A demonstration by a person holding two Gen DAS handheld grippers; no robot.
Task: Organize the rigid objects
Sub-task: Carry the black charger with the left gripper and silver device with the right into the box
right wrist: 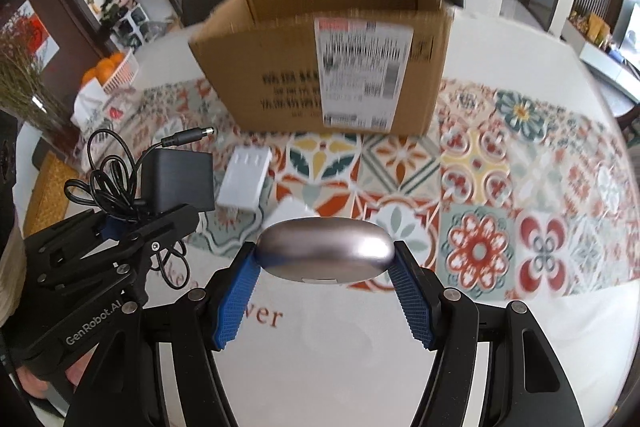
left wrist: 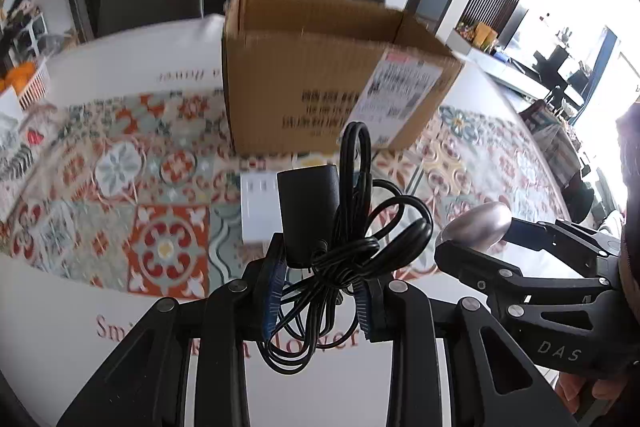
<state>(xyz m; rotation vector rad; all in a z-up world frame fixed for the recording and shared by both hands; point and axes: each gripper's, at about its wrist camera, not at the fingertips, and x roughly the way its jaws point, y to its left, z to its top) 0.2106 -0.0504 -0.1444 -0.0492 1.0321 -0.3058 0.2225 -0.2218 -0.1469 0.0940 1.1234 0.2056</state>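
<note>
Above the patterned tablecloth (right wrist: 480, 179), both grippers are loaded and off the surface. Left gripper (left wrist: 320, 291) pinches a black power adapter (left wrist: 308, 211), its blue pads squeezing the base, with the bundled black cable (left wrist: 360, 247) spilling out between and below the fingers. Right gripper (right wrist: 326, 281) is clamped on a smooth silver oval case (right wrist: 326, 251), one blue pad on each end, held level.

Straight ahead of both sits the open cardboard box (right wrist: 328, 67), top flaps up, shipping label (right wrist: 362, 71) facing the cameras. Between the held items and the box's near wall there's a stretch of bare cloth, broken only by a white rectangular block (right wrist: 245, 179) lying flat, just ahead of the adapter. In the left view that block (left wrist: 258, 211) is half hidden behind the adapter. To the right of the box the cloth runs wide open toward the table edge. Far left, a white basket of oranges (right wrist: 116, 71) stands near the rim, well away.

Box interior can't be seen from here; only the inner back wall shows. Label print is blurred, unreadable. The cable's barrel plug (right wrist: 188, 137) pokes out in the right view. Red lettering on the cloth is cut off by both grippers.
</note>
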